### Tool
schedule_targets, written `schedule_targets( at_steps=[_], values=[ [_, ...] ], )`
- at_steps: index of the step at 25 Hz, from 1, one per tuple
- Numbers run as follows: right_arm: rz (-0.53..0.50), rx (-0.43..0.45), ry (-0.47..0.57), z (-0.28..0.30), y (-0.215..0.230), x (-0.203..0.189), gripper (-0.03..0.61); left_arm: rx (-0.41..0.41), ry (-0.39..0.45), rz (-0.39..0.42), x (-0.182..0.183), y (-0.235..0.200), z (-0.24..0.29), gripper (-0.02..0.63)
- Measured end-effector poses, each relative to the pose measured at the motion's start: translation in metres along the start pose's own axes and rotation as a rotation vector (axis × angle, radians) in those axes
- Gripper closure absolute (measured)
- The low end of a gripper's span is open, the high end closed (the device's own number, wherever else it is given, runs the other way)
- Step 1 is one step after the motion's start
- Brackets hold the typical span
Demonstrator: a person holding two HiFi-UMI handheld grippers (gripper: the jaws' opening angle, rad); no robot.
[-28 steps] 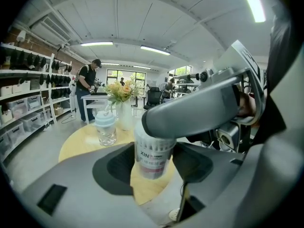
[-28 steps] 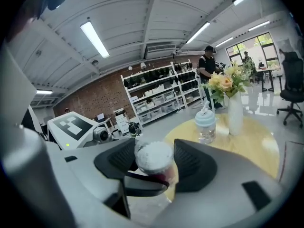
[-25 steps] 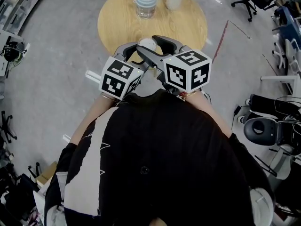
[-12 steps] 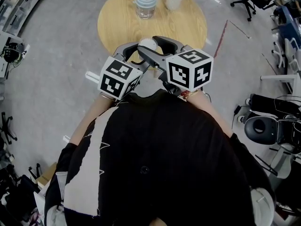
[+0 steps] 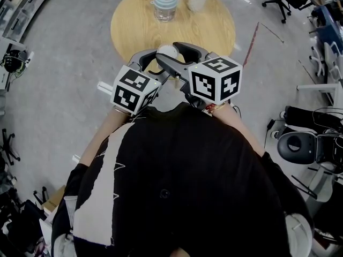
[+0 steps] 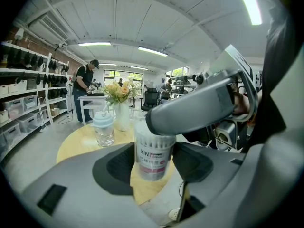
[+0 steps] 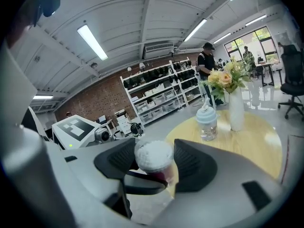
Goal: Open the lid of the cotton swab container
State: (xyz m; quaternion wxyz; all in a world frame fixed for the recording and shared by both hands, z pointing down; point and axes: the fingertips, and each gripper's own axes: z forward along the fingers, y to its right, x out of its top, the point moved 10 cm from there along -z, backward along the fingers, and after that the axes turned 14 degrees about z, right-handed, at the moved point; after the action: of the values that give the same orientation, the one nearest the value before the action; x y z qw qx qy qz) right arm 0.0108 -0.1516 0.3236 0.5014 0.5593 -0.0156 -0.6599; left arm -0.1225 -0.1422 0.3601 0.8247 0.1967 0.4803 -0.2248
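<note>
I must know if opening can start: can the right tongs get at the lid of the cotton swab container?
Likely yes: the left tongs grip the cotton swab container by its body, and the right tongs seem closed on the lid.

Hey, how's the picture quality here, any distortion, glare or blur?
Left gripper view: strong fisheye bend, black corners, a ceiling light blown out top right; the cotton swab container label is readable. Right gripper view: same bend, container top whitish and soft. Head view: evenly lit, edges curved.
</note>
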Motion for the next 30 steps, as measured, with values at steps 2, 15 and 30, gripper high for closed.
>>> schedule_targets(
  at_steps=[2,15,30],
  values=[
    [0.002,0.002,-0.002,0.0,0.0,-0.001,0.318,0.004,0.004,0.005,0.0,0.001,0.0,0.353],
    [0.07,0.038,0.018,0.0,0.004,0.001,0.318,-0.002,0.022,-0.002,-0.002,-0.001,-0.002,0.353],
    [0.337,0.159,0.067,-0.005,0.016,0.001,0.319,-0.008,0.032,0.017,0.0,0.001,-0.001,0.353]
  ],
)
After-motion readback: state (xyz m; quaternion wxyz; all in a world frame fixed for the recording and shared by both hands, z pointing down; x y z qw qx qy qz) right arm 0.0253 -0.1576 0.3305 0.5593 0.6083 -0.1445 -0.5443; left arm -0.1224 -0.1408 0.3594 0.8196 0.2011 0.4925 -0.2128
